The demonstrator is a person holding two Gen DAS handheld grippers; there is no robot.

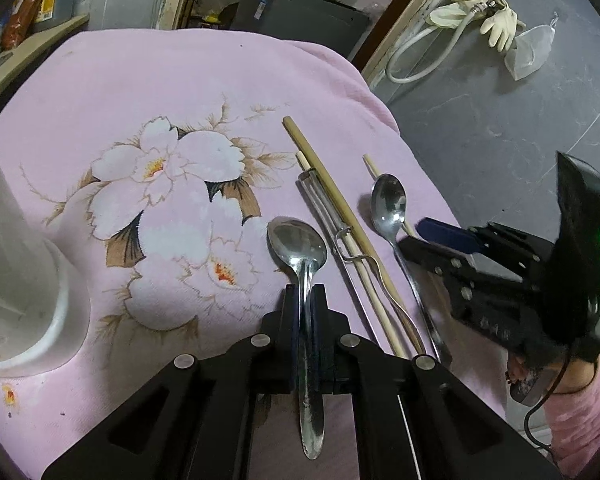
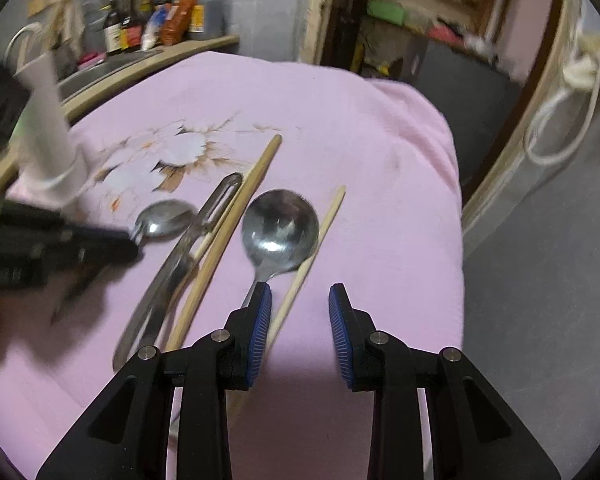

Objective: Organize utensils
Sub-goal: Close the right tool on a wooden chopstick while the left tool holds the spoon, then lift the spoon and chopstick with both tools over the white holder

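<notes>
My left claw [image 1: 305, 292] is pressed together on the handle of a steel spoon [image 1: 298, 246], pinching it just below the bowl; the handle runs back between the fingers toward me and the bowl points out over the pink flowered cloth [image 1: 172, 92] that covers the desk. My right claw [image 2: 300, 300] stands spread with nothing gripped, its blue pads [image 2: 260, 320] apart above the cloth near the desk's right edge. The left pad sits over the neck of a second spoon [image 2: 280, 232], and a thin chopstick [image 2: 324, 220] lies between the pads, running away from me beside that spoon's bowl. Left of it lie a thicker chopstick [image 2: 236, 220] and a metal peeler [image 2: 216, 208], side by side and touching. Farther out, toward the desk's left edge, a white cup [image 1: 16, 280] stands upright on the cloth.
</notes>
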